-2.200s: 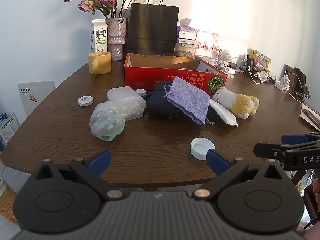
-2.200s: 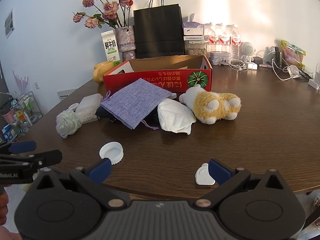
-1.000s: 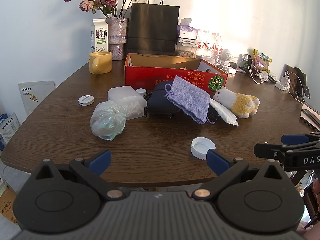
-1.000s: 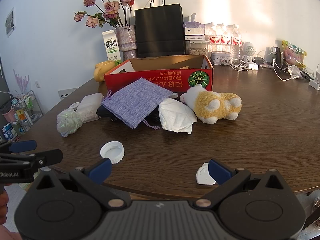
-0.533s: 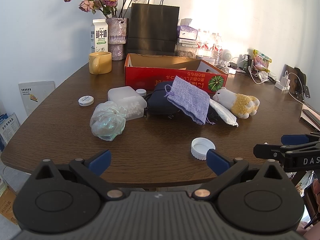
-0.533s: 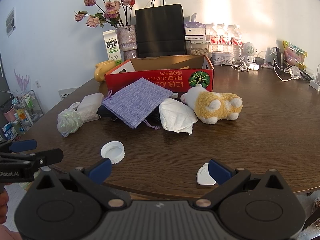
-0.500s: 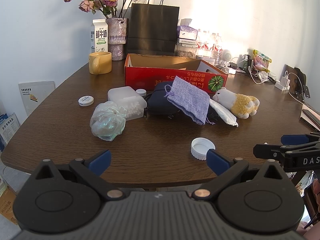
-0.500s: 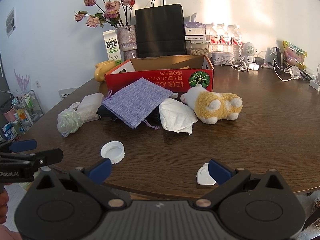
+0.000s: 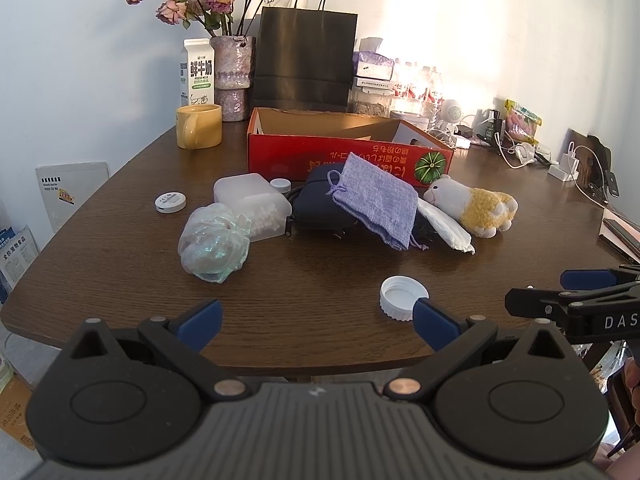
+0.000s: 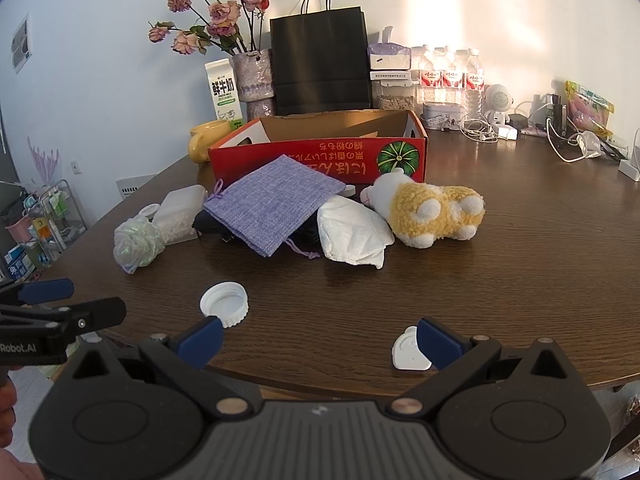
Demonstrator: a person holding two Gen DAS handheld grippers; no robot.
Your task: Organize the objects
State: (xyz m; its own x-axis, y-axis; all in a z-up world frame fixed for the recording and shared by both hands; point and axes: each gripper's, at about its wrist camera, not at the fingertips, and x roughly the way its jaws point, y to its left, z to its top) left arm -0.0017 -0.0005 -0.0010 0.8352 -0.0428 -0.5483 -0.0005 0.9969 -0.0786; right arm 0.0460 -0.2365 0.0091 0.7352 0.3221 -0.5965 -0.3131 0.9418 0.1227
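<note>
Both spread wide, left tool [image 9: 316,318] and right tool [image 10: 319,340], gripping nothing (poised at near counter [image 9: 120,248] edge). Near: white cap [image 9: 403,296].

Bare wood table [image 9: 304,280] lies before both claws, with only a white cap [image 9: 403,297] obstructing

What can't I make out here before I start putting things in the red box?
- Red box floor: both views, hidden by its front wall.
- Dark pouch: mostly under the purple bag.
- Cloudy plastic box contents: unclear.
- Small round tin label: too small.
</note>
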